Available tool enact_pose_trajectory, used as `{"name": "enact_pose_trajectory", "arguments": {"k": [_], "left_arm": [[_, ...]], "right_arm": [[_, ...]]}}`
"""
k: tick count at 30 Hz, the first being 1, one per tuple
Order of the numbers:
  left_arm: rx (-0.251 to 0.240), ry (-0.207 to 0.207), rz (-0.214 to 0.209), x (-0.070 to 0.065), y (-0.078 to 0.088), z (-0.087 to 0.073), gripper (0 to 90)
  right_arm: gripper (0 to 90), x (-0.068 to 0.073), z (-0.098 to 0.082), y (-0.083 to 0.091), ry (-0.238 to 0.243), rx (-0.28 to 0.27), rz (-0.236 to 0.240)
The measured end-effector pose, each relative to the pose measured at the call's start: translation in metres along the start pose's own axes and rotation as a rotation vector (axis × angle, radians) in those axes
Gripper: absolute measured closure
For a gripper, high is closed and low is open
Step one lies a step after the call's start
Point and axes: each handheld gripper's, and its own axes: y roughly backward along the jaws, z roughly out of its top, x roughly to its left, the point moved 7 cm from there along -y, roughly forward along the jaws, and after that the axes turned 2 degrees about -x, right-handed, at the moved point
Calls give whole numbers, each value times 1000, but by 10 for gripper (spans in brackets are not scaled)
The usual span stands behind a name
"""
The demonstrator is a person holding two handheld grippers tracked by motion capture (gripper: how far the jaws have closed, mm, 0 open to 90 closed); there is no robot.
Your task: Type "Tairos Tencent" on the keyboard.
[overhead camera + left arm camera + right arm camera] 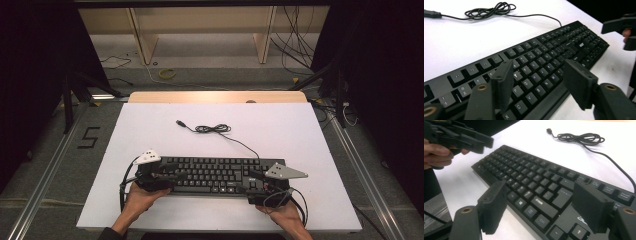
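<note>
A black keyboard (215, 175) lies flat on the white worktop (150, 130), near the person's edge and roughly parallel to it. Its thin cable (235, 138) runs from the back right of the case toward the middle of the worktop, where it gathers in a loose coil (212, 128) and ends in a plug (181, 123) lying free on the sheet. The left gripper (177, 175), held in the left hand (142, 196), hangs over the keyboard's left end; its fingers (502, 83) stand apart above the letter keys, with nothing between them, and whether they touch the keys cannot be told. The right gripper (257, 176), held in the right hand (280, 212), sits over the keyboard's right end, its grey plate (284, 171) on top; its fingers (589, 205) are likewise spread wide, above the keys near the arrow cluster, gripping nothing. Both grippers point inward, toward each other, along the keyboard's length. Beyond the worktop's far edge lie loose cables on the floor.
</note>
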Motion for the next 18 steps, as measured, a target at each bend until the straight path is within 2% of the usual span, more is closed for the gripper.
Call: {"name": "enact_pose_trajectory", "arguments": {"k": [10,18], "left_arm": [[-49,-25,-39,-12,17,-9,307],[-75,-22,-36,-11,27,-16,263]], "right_arm": [[289,-6,-5,13,-1,-19,-18],[289,-11,-13,26,-4,-30,-36]]}}
